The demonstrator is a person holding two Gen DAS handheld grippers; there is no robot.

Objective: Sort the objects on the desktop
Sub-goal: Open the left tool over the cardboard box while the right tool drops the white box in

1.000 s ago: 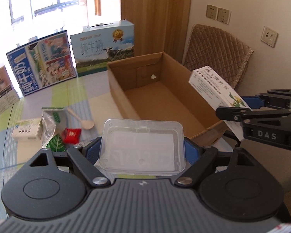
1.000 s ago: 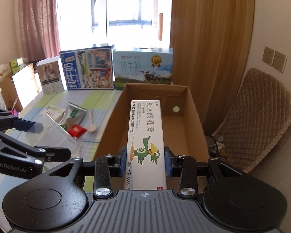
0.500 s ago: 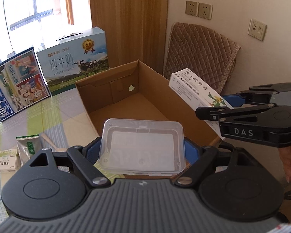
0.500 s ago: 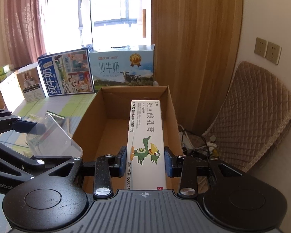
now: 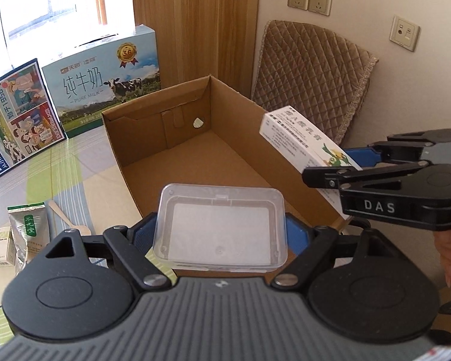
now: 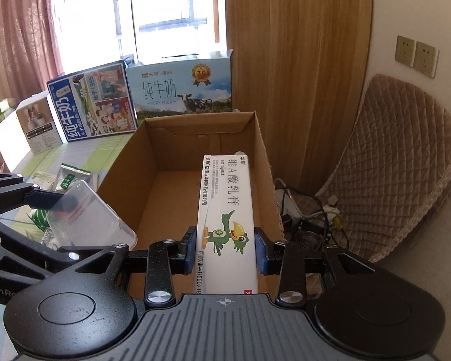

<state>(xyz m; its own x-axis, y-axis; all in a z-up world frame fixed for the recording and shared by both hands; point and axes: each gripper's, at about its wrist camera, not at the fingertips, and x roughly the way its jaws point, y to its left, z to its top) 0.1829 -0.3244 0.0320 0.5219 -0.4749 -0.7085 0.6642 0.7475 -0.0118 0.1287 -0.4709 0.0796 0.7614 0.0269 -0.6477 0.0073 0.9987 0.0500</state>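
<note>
Left gripper clamps a clear plastic case, long axis crosswise between the pads, held level over the near rim of the open cardboard box. Right gripper clamps a white ointment carton at its near end; the carton's long axis runs toward 12 o'clock, above the box interior along the right wall. The box floor is bare. At 9 o'clock of the box, on the table, lie a green sachet and a wooden spoon. Compared with 0.5 s ago, both grippers sit farther over the box, grips unchanged.
</note>
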